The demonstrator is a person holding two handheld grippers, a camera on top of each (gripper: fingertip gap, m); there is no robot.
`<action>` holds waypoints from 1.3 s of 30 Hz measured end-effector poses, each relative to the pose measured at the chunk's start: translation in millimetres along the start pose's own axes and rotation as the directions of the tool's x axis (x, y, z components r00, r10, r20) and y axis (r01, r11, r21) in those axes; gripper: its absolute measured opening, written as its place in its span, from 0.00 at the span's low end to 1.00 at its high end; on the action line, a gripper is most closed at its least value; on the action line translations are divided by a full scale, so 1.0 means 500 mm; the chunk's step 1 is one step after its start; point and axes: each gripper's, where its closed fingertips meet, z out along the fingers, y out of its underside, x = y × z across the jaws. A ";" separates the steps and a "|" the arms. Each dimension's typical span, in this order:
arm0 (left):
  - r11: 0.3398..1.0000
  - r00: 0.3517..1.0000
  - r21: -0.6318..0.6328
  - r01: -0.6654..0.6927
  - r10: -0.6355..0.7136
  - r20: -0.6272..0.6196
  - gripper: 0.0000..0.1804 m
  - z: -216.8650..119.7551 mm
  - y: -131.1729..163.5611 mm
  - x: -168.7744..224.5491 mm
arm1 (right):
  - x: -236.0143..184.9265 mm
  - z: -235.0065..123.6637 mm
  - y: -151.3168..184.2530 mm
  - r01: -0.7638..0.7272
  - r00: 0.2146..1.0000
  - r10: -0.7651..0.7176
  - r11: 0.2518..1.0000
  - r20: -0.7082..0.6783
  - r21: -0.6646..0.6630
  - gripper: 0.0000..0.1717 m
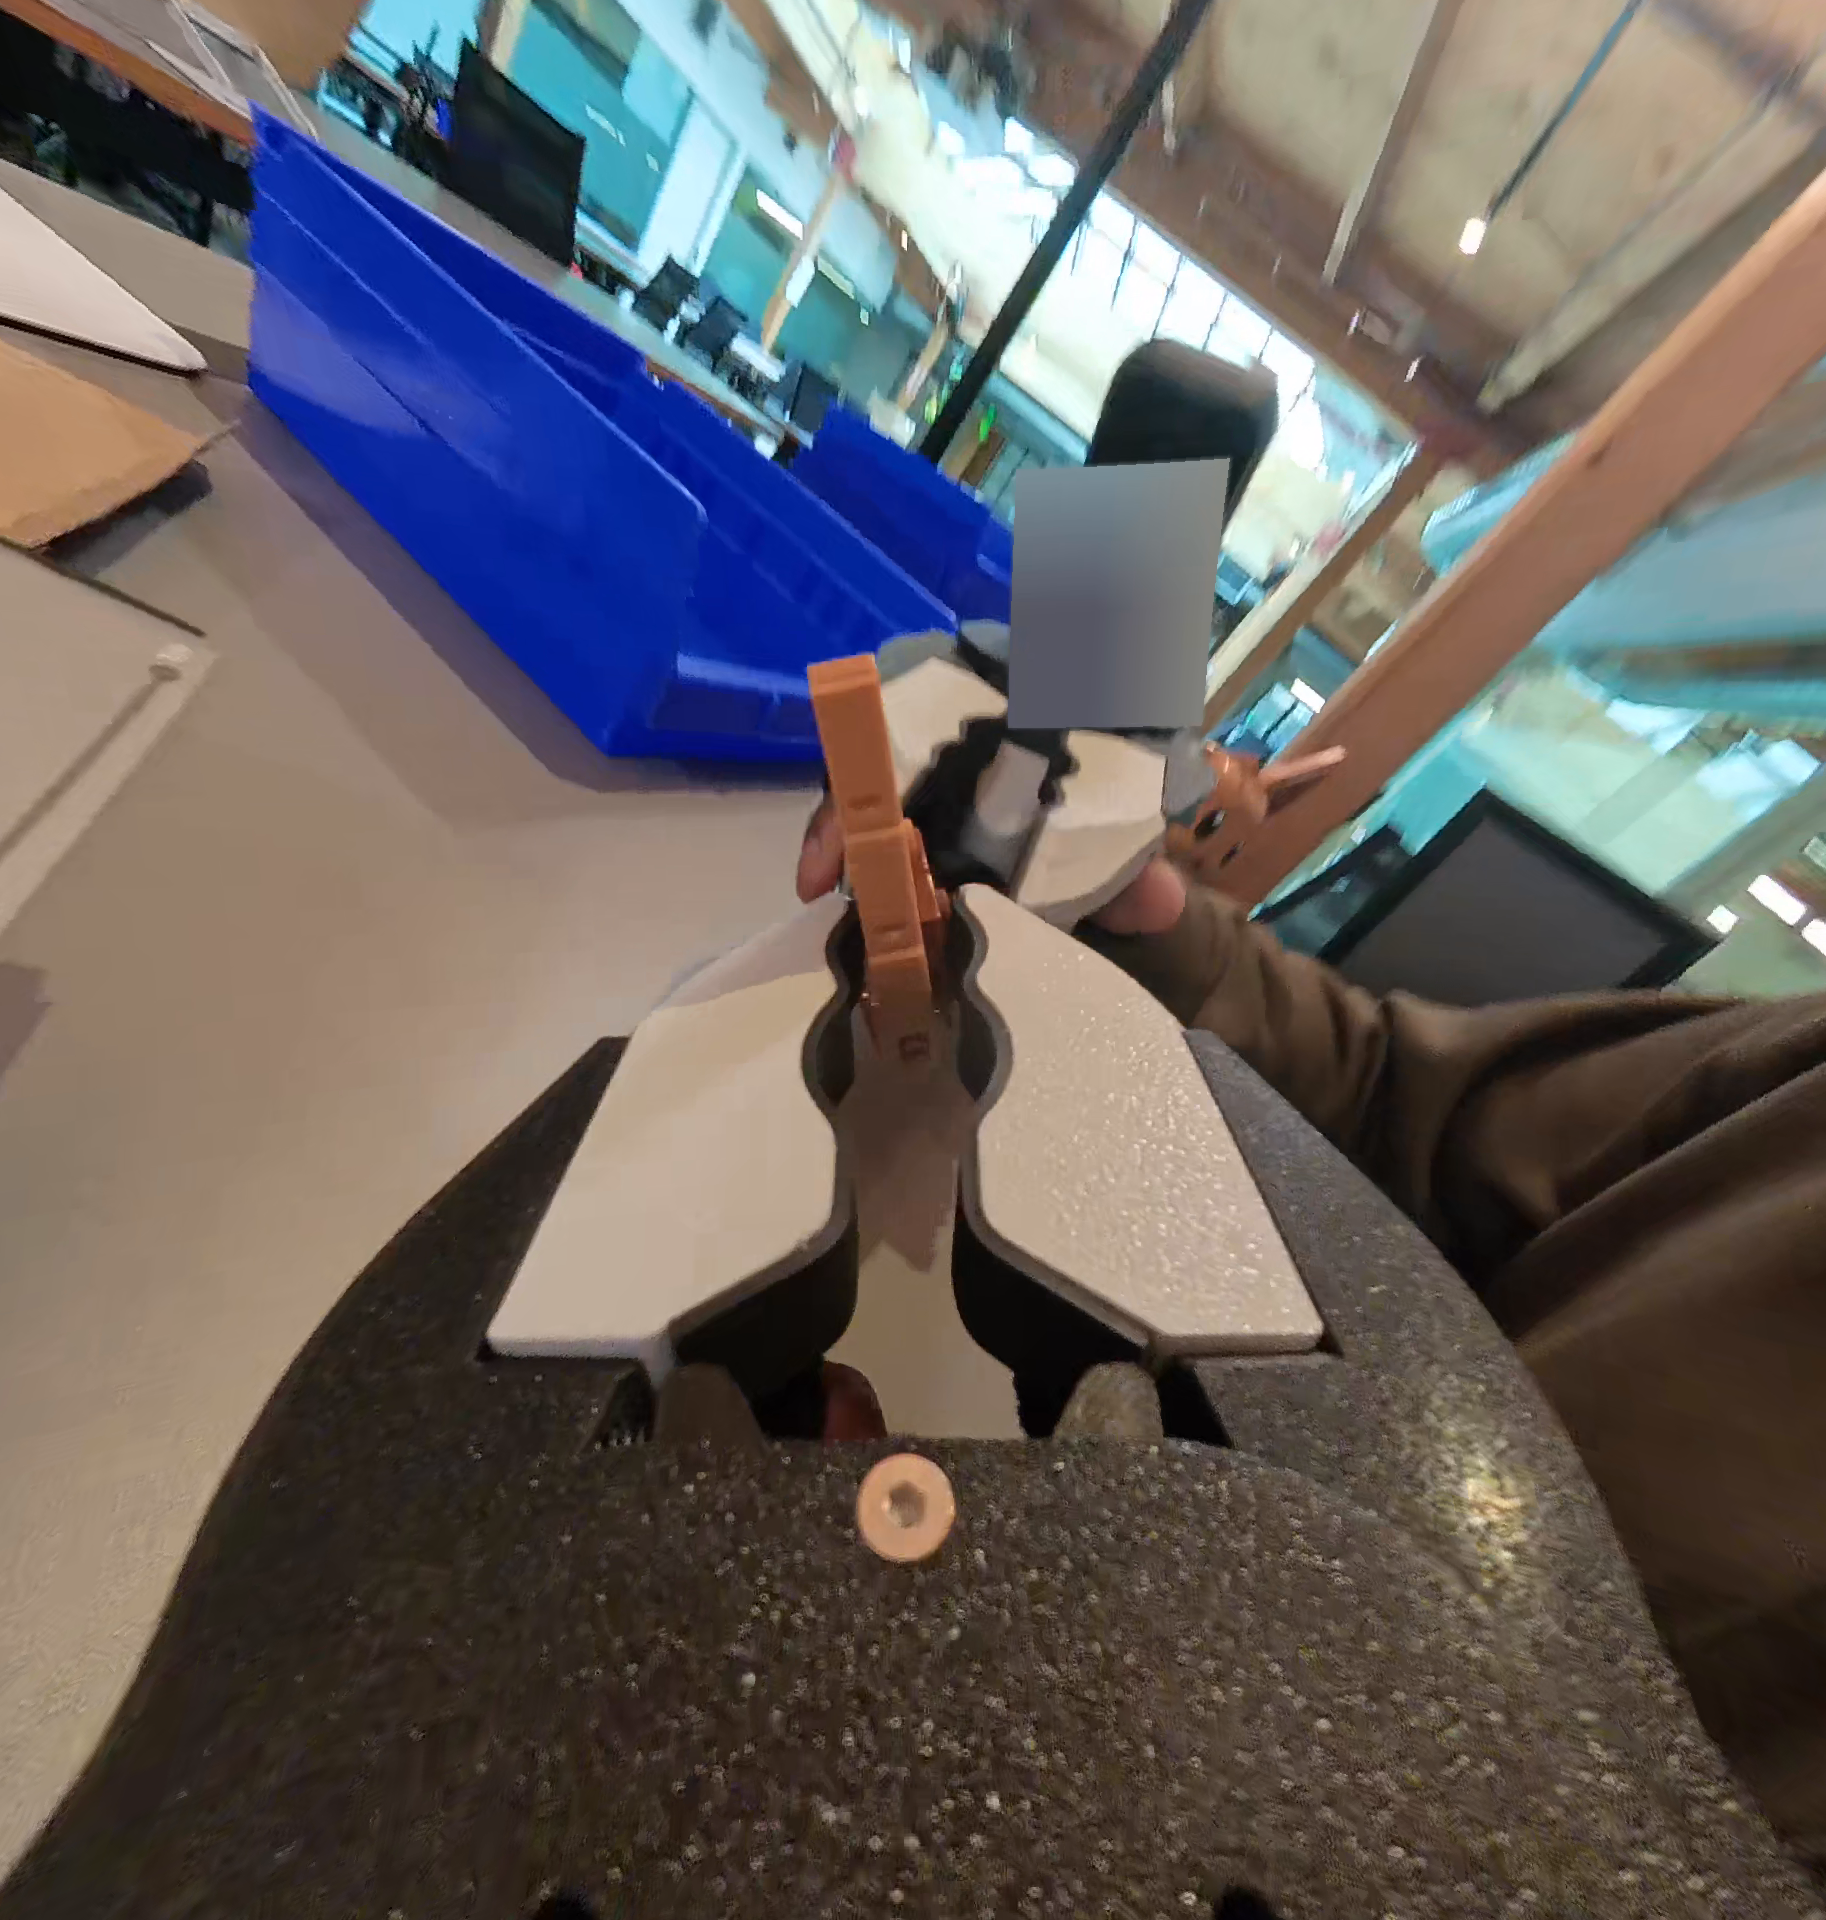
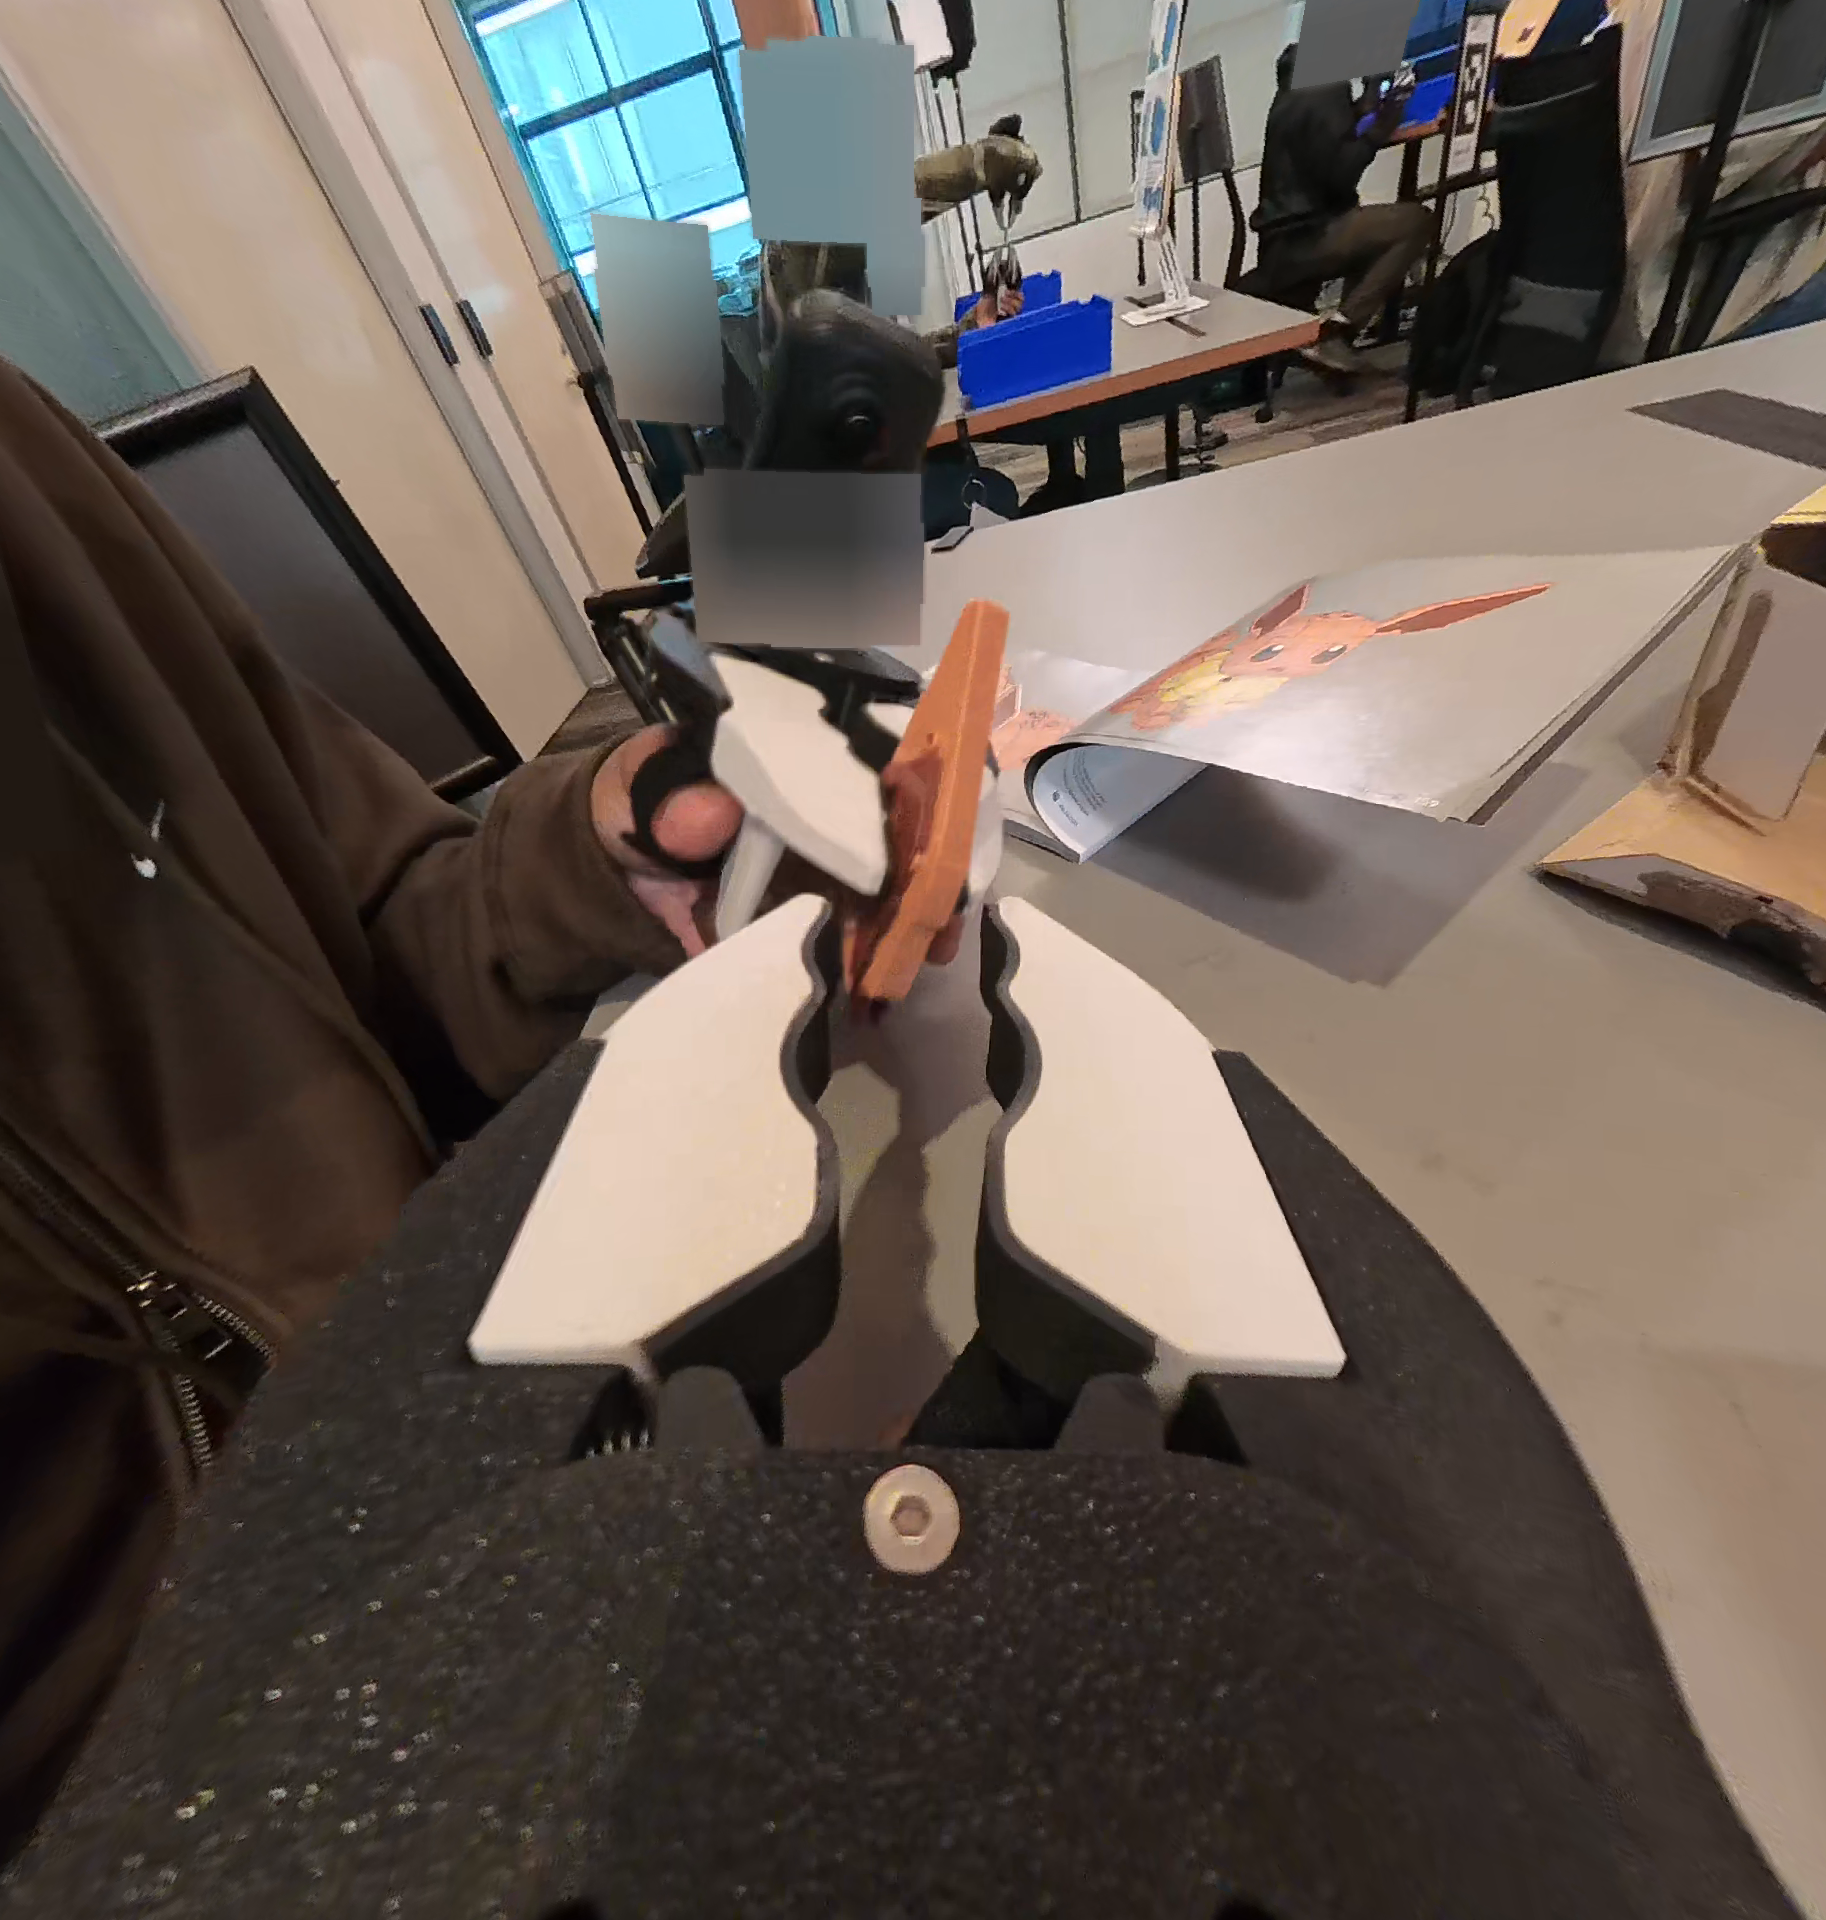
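Observation:
A long, flat orange-tan plastic piece stands upright between the fingertips of my left gripper, which is shut on its lower end. In the right wrist view the left gripper clamps the same piece from both sides. My right gripper is open. Its fingers stand either side of the piece's lower tip, with a gap at each pad. It also shows just behind the piece in the left wrist view. Both grippers are held above the grey table.
Blue bins and flat cardboard lie on the table to the left. An open picture book and a torn cardboard box lie to the right. A person's brown sleeves flank the grippers. Another small orange part shows beside the right gripper. The tips of both grippers are at nearly the same place.

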 end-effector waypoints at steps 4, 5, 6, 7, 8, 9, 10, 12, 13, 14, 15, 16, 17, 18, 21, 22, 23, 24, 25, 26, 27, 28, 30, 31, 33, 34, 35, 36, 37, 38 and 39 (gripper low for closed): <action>0.990 0.995 0.105 0.097 -0.095 -0.019 0.09 -0.012 -0.027 -0.011 | -0.011 0.012 0.019 0.052 0.999 -0.052 0.997 0.005 -0.061 0.15; 0.985 0.993 0.124 0.117 -0.114 -0.032 0.09 -0.012 -0.031 -0.011 | -0.013 0.017 0.025 0.066 0.998 -0.065 0.995 0.006 -0.081 0.15; 0.981 0.990 0.139 0.136 -0.132 -0.044 0.09 -0.012 -0.034 -0.010 | -0.016 0.021 0.031 0.072 0.997 -0.072 0.993 0.009 -0.097 0.14; 0.977 0.987 0.147 0.153 -0.145 -0.064 0.09 -0.010 -0.035 -0.006 | -0.018 0.025 0.035 0.072 0.997 -0.071 0.992 0.013 -0.107 0.14; 0.974 0.984 0.150 0.167 -0.156 -0.082 0.09 -0.008 -0.035 -0.003 | -0.019 0.028 0.038 0.067 0.998 -0.065 0.992 0.016 -0.111 0.13; 0.972 0.982 0.155 0.178 -0.165 -0.091 0.09 -0.006 -0.036 -0.001 | -0.019 0.030 0.039 0.060 0.998 -0.059 0.992 0.017 -0.111 0.11; 0.970 0.981 0.159 0.182 -0.168 -0.095 0.09 -0.005 -0.036 0.000 | -0.016 0.029 0.038 0.056 0.998 -0.055 0.993 0.009 -0.105 0.09; 0.970 0.982 0.167 0.179 -0.166 -0.090 0.09 -0.006 -0.038 -0.002 | -0.012 0.026 0.034 0.047 0.999 -0.047 0.994 -0.001 -0.097 0.05; 0.969 0.983 0.172 0.177 -0.164 -0.084 0.09 -0.007 -0.039 -0.004 | -0.010 0.025 0.033 0.043 0.999 -0.044 0.994 -0.004 -0.096 0.04; 0.970 0.984 0.172 0.171 -0.159 -0.078 0.09 -0.006 -0.039 -0.004 | -0.010 0.025 0.034 0.043 0.999 -0.044 0.994 -0.007 -0.100 0.04; 0.972 0.986 0.172 0.160 -0.151 -0.067 0.09 -0.005 -0.038 -0.005 | -0.009 0.024 0.035 0.050 0.999 -0.052 0.993 -0.015 -0.107 0.04; 0.975 0.989 0.170 0.146 -0.139 -0.052 0.09 -0.005 -0.037 -0.007 | -0.007 0.024 0.036 0.062 0.998 -0.065 0.991 -0.024 -0.116 0.04; 0.977 0.991 0.165 0.131 -0.127 -0.037 0.09 -0.004 -0.036 -0.008 | -0.006 0.024 0.037 0.074 0.996 -0.079 0.989 -0.032 -0.126 0.04; 0.980 0.993 0.163 0.118 -0.117 -0.017 0.09 -0.004 -0.035 -0.011 | -0.004 0.023 0.038 0.085 0.995 -0.092 0.987 -0.044 -0.135 0.04; 0.981 0.995 0.170 0.095 -0.097 0.008 0.09 -0.003 -0.036 -0.013 | -0.001 0.023 0.040 0.105 0.991 -0.116 0.983 -0.064 -0.151 0.04; 0.980 0.995 0.175 0.090 -0.094 0.016 0.09 -0.003 -0.036 -0.015 | 0.000 0.024 0.040 0.112 0.990 -0.124 0.982 -0.073 -0.153 0.04; 0.979 0.996 0.182 0.087 -0.092 0.022 0.09 -0.004 -0.038 -0.016 | 0.001 0.025 0.040 0.116 0.988 -0.129 0.981 -0.080 -0.153 0.04; 0.978 0.995 0.191 0.087 -0.093 0.026 0.09 -0.005 -0.039 -0.017 | 0.002 0.027 0.039 0.116 0.988 -0.130 0.982 -0.088 -0.150 0.04; 0.975 0.995 0.204 0.090 -0.098 0.028 0.09 -0.005 -0.042 -0.018 | 0.003 0.028 0.038 0.112 0.988 -0.126 0.983 -0.093 -0.143 0.04; 0.971 0.994 0.217 0.097 -0.105 0.026 0.09 -0.006 -0.044 -0.018 | 0.003 0.029 0.036 0.107 0.988 -0.120 0.985 -0.095 -0.135 0.04; 0.968 0.994 0.229 0.103 -0.111 0.023 0.09 -0.007 -0.046 -0.019 | 0.003 0.029 0.034 0.101 0.989 -0.114 0.987 -0.097 -0.128 0.04; 0.965 0.993 0.237 0.108 -0.117 0.022 0.09 -0.007 -0.047 -0.019 | 0.003 0.029 0.033 0.099 0.989 -0.112 0.987 -0.098 -0.124 0.04; 0.963 0.992 0.246 0.110 -0.121 0.030 0.09 -0.007 -0.048 -0.021 | 0.004 0.030 0.034 0.108 0.987 -0.122 0.986 -0.108 -0.127 0.04; 0.962 0.992 0.250 0.107 -0.120 0.035 0.09 -0.007 -0.049 -0.022 | 0.004 0.031 0.034 0.114 0.985 -0.129 0.985 -0.112 -0.129 0.04; 0.961 0.992 0.254 0.107 -0.121 0.041 0.09 -0.008 -0.049 -0.024 | 0.004 0.034 0.035 0.121 0.983 -0.137 0.984 -0.119 -0.133 0.04; 0.961 0.992 0.255 0.108 -0.123 0.042 0.09 -0.008 -0.050 -0.024 | 0.003 0.035 0.036 0.125 0.982 -0.141 0.983 -0.122 -0.134 0.03; 0.960 0.991 0.257 0.108 -0.123 0.044 0.09 -0.008 -0.050 -0.025 | 0.003 0.036 0.036 0.128 0.982 -0.145 0.982 -0.124 -0.135 0.03; 0.960 0.991 0.260 0.106 -0.123 0.048 0.09 -0.009 -0.050 -0.025 | 0.003 0.037 0.036 0.133 0.980 -0.150 0.982 -0.127 -0.138 0.03; 0.960 0.991 0.261 0.103 -0.121 0.053 0.09 -0.009 -0.051 -0.026 | 0.002 0.038 0.037 0.138 0.979 -0.156 0.980 -0.130 -0.141 0.03; 0.960 0.991 0.261 0.099 -0.118 0.057 0.09 -0.008 -0.050 -0.026 | 0.002 0.038 0.038 0.142 0.978 -0.162 0.979 -0.131 -0.144 0.03; 0.961 0.992 0.258 0.096 -0.114 0.058 0.09 -0.008 -0.050 -0.025 | 0.002 0.038 0.039 0.147 0.978 -0.166 0.978 -0.129 -0.147 0.03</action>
